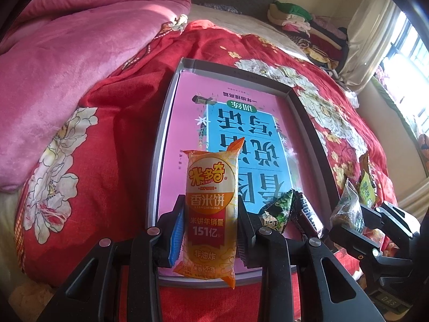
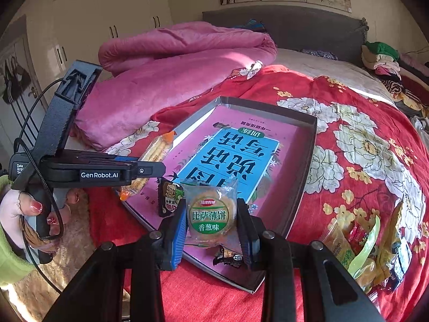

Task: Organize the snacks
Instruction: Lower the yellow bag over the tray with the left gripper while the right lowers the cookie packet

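The left gripper (image 1: pixel 211 230) has its jaws clamped on the sides of an orange rice cracker pack (image 1: pixel 210 209), held upright over the near edge of the shallow box (image 1: pixel 165 123) that lies on the bed. The right gripper (image 2: pixel 211 228) has its jaws clamped on a clear-wrapped round biscuit (image 2: pixel 210 214), also hanging over the near end of the box.

Both packs look ready to be set down, so the step in hand is probably placing them inside. Two small wrapped sweets already lie at the near end: a green and black one (image 1: pixel 277 213) and a dark one (image 2: pixel 228 257) just under the biscuit. It is best to carry each pack a little farther in, past those sweets, lower it until it rests flat on the pink book (image 2: pixel 228 150) lining the box bottom, and only then let the jaws part. The rice cracker pack is long, so laying it along the left wall saves room. The biscuit is brittle, so no harder squeeze.

To the right of the box, a pile of loose snack bags (image 2: pixel 375 252) waits on the red flowered quilt (image 2: pixel 362 161); how many is hard to tell at the blurred edge of the view. Farther off lies a folded pink blanket (image 2: pixel 174 61).
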`<state>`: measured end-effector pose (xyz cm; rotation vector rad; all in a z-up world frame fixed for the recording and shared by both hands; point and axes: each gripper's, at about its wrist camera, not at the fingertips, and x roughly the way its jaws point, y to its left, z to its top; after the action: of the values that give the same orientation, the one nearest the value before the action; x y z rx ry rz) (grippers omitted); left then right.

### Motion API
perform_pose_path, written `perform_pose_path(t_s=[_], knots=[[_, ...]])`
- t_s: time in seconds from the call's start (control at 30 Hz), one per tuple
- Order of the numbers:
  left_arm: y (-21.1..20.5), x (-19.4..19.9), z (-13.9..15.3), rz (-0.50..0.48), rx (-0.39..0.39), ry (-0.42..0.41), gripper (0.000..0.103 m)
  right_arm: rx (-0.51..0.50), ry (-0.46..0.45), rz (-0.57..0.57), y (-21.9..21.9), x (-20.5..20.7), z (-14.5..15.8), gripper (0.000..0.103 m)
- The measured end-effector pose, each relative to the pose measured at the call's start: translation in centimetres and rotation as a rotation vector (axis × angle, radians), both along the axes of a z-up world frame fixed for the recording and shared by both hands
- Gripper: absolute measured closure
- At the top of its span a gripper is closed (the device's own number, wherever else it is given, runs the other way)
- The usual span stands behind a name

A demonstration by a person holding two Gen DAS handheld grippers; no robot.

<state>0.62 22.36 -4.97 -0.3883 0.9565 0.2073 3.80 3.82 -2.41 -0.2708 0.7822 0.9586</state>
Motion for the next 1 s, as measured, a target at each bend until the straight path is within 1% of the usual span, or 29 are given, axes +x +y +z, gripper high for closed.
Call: perform_pose_path(t_s=[0.37, 0.7, 1.0], knots=[[-0.4, 0.5, -0.4, -0.030, -0.001, 0.010, 0.069, -0.043, 0.000, 0.043, 1.2, -0.4, -1.1, 0.068], [-0.7, 0.9, -0.8, -0.053, -0.012, 0.022, 0.069, -0.096, 0.010, 0.074, 2.0, -0.4, -2.7, 0.068], [-0.7, 0.9, -1.0, -0.055, -0.013, 0.029, 0.069, -0.102, 0.007, 0.079, 2.1, -0.4, -2.9, 0.068]])
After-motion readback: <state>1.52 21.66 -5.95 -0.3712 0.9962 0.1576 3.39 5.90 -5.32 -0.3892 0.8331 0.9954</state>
